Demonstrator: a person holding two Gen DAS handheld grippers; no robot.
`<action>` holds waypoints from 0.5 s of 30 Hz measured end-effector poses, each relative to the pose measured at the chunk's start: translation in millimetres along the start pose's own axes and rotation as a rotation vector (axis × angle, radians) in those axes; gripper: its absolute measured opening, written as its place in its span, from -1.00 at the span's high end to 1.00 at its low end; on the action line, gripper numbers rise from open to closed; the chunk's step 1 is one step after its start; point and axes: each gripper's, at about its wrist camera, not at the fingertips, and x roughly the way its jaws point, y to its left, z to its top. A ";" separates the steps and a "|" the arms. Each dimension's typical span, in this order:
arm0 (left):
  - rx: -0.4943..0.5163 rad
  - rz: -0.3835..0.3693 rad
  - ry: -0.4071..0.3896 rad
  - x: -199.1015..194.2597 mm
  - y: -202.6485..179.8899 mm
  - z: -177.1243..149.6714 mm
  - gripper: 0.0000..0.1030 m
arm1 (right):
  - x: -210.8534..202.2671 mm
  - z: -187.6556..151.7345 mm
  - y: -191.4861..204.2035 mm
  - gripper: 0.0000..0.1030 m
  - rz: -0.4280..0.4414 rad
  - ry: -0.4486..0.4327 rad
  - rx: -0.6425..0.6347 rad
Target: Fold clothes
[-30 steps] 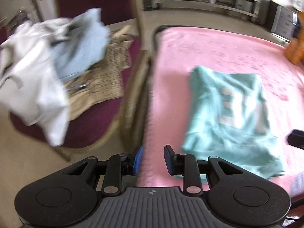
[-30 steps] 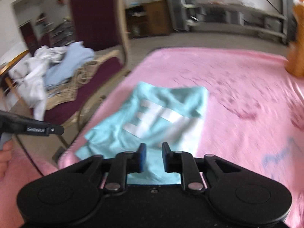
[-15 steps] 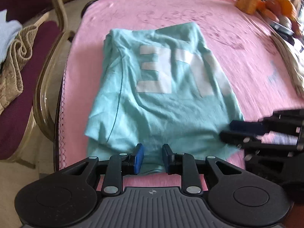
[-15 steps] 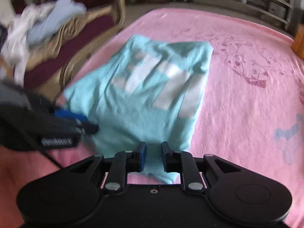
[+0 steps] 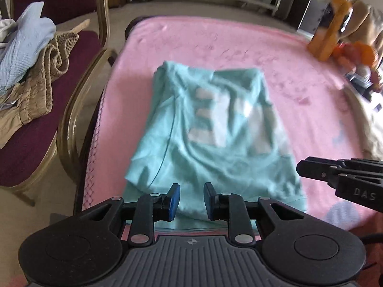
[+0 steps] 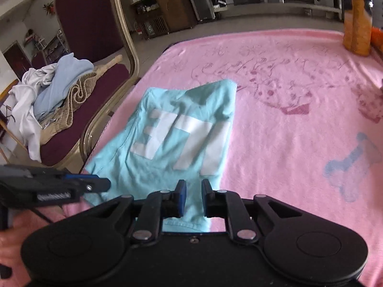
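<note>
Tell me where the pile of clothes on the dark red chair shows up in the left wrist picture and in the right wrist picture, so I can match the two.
Left wrist: the pile of clothes lies at the far left edge, upper half, on the chair seat.
Right wrist: the pile sits at the left, mid-height, on the same seat.
Shared landmark: the teal T-shirt on the pink blanket, right of the chair in both.

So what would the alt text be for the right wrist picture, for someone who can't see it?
A partly folded turquoise T-shirt with white block lettering lies on a pink blanket, just ahead of the open right gripper. The left gripper reaches in from the left, and a maroon chair piled with clothes stands beside the blanket.
</note>
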 end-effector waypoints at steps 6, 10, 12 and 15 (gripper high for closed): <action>-0.002 0.042 0.061 8.5 4.1 -0.4 0.57 | 19.7 -6.6 7.5 0.73 -0.022 0.048 -0.048; 0.000 0.061 0.083 11.4 5.2 -0.9 0.57 | 21.5 -9.0 4.9 0.76 -0.034 0.073 -0.056; -0.003 0.060 0.082 12.0 6.6 -0.6 0.57 | 20.0 -9.4 3.3 0.75 -0.027 0.073 -0.044; -0.016 0.049 0.076 10.8 10.2 -0.3 0.57 | 18.7 -10.8 0.5 0.75 -0.024 0.068 -0.027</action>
